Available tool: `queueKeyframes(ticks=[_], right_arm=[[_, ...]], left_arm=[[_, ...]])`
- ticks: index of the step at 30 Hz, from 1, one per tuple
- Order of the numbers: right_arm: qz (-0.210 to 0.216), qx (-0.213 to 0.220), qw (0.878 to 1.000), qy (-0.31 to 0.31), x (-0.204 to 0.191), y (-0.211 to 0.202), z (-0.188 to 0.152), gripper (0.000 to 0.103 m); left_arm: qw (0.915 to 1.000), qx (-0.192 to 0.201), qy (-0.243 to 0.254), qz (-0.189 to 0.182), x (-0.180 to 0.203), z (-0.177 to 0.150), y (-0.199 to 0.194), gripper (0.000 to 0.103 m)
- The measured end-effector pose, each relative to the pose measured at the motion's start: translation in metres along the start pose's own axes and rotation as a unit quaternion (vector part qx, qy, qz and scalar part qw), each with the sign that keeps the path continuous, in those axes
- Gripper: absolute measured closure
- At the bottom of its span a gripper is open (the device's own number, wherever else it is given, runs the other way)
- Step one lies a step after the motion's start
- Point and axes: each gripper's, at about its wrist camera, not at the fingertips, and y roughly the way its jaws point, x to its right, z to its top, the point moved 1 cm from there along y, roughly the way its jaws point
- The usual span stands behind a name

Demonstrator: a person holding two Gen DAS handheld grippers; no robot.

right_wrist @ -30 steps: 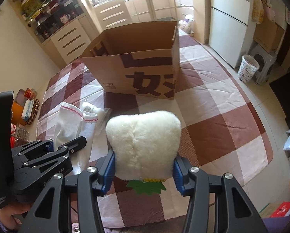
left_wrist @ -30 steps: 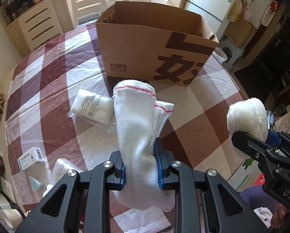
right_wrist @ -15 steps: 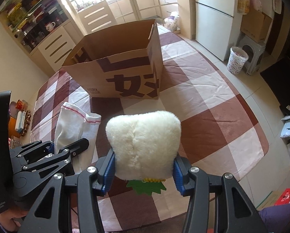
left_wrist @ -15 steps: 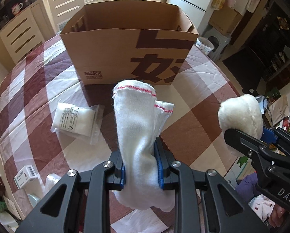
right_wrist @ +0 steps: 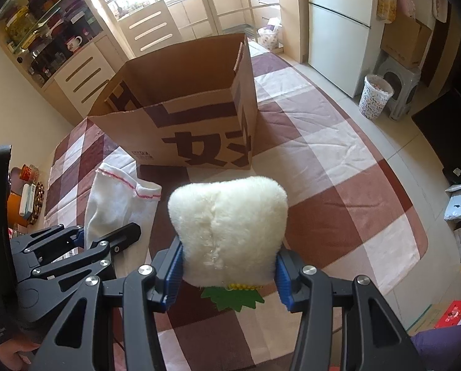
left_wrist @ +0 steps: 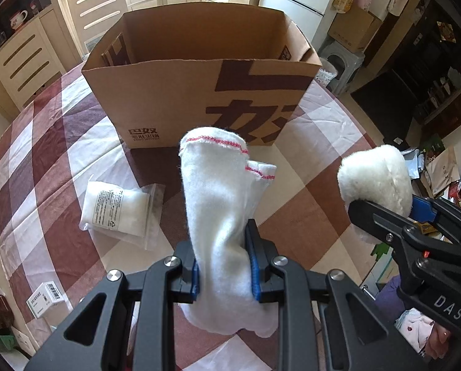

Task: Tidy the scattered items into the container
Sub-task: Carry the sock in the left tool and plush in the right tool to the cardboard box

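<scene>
The floor of the cardboard box [left_wrist: 175, 99] is being hidden by its own front wall in both views. The lower end of the white sock [left_wrist: 221, 216] is being covered by the left hand-held gripper [left_wrist: 224, 266]. The plush toy's [right_wrist: 227, 228] underside is being concealed, only green leaves showing. The print on the sealed packet [left_wrist: 119, 207] is being rendered too small to read. The tabletop [left_wrist: 307, 210] is being cut off by the frame's lower edge.

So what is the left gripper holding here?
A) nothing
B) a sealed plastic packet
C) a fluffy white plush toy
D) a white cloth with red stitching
D: the left gripper is clamped on the white cloth with red stitching, while the plush toy sits in the right gripper.
</scene>
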Motion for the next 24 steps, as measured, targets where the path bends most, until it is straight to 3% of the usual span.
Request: queueKeyframes(ticks=[24], right_arm=[[0.024,0.000,0.998,-0.054,-0.048,0.028,0.058,0.052]], left_arm=[[0.9992,0.010,-0.040,0.005,-0.046,0.042,-0.002,0.078]])
